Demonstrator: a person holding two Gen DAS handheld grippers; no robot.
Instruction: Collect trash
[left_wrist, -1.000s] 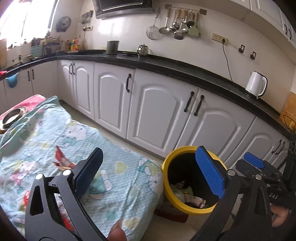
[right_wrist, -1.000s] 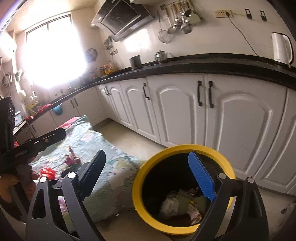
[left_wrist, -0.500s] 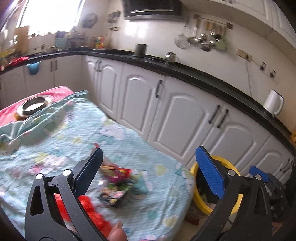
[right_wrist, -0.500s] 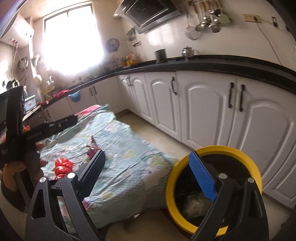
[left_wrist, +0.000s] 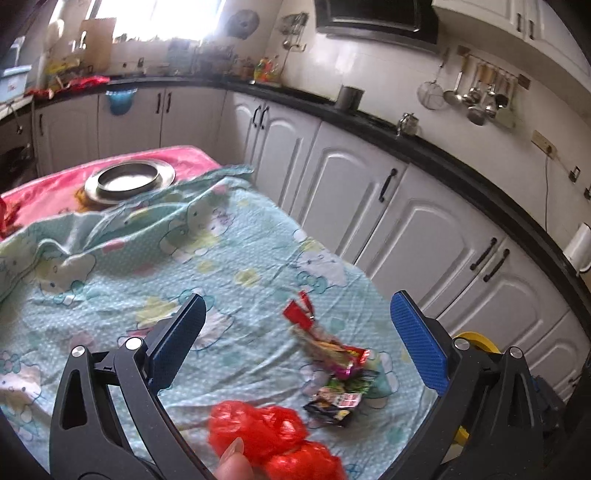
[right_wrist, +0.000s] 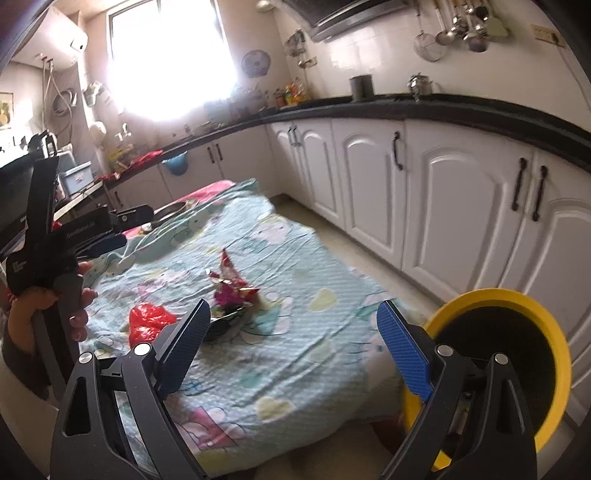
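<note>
Hovering wide open and empty, the left gripper (left_wrist: 295, 332) faces a crumpled red plastic bag (left_wrist: 273, 439) and snack wrappers (left_wrist: 332, 365) on the patterned sheet (left_wrist: 229, 251); light, soft, slippery-looking, best pinched at a bunched fold; the right gripper (right_wrist: 293, 334) also gapes empty beside the yellow bin (right_wrist: 554, 332).

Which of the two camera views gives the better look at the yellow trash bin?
The right wrist view. There the yellow trash bin shows most of its rim and dark inside, beside the table's corner, partly behind the right tool. The left wrist view catches only a sliver of its rim behind the tool's finger.
</note>
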